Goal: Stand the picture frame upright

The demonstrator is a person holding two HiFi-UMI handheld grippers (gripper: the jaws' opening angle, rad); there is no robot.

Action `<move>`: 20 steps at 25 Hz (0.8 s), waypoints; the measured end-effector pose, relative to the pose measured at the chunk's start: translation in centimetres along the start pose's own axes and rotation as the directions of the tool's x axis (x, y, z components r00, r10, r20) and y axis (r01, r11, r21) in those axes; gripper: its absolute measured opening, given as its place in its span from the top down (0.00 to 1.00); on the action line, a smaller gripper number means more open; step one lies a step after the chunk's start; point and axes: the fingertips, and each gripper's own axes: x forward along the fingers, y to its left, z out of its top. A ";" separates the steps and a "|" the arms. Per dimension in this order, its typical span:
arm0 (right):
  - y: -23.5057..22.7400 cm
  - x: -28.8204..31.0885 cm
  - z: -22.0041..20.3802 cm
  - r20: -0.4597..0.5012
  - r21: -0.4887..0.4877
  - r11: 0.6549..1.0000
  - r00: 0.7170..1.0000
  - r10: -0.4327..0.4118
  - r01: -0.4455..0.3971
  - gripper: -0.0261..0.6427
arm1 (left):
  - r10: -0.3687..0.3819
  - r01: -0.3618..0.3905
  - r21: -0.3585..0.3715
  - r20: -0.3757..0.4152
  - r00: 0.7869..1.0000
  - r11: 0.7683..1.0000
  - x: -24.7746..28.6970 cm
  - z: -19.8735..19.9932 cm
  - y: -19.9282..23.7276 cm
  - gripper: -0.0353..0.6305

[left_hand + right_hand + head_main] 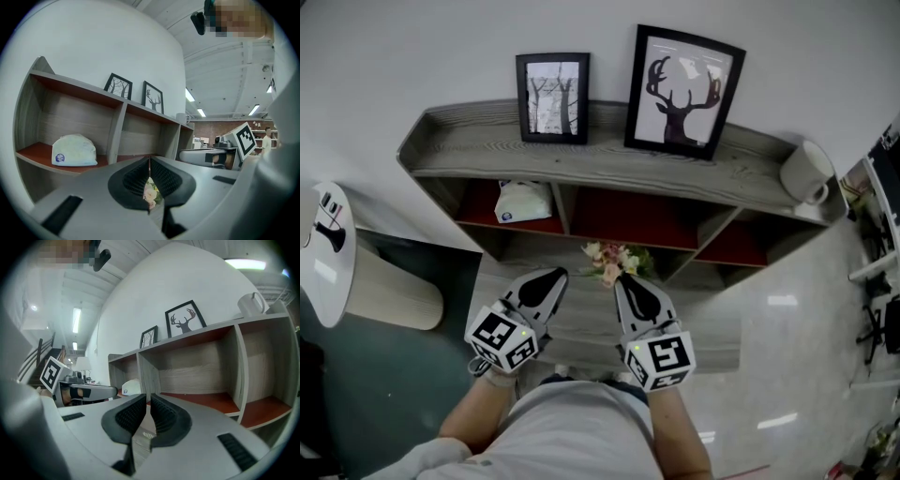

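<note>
Two black rectangular frames (553, 97) (683, 91) upright on grained shelf (469, 145).

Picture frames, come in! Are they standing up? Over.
Left gripper, right gripper shut, empty. Tree frame, deer frame upright on shelf. Nothing blocking.

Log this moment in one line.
left tool: shut, empty | right tool: shut, empty | tree frame: upright on shelf | deer frame: upright on shelf

Bright even overhead light; ceiling strips (189, 95) glare, floor (783, 302) reflections; fisheye warp, dark vignette corners.
</note>
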 end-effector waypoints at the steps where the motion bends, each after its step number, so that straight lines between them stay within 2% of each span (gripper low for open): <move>1: 0.1 0.0 -0.2 -0.007 -0.002 1.000 1.000 0.001 -0.001 0.90 | -0.001 0.001 -0.002 0.001 1.000 1.000 0.0 0.0 0.0 0.91; 20: -0.9 -1.0 -1.0 -0.018 0.040 0.999 1.000 -0.025 0.026 0.90 | -0.019 0.019 -0.028 -0.003 1.000 0.999 0.4 -0.8 -0.5 0.91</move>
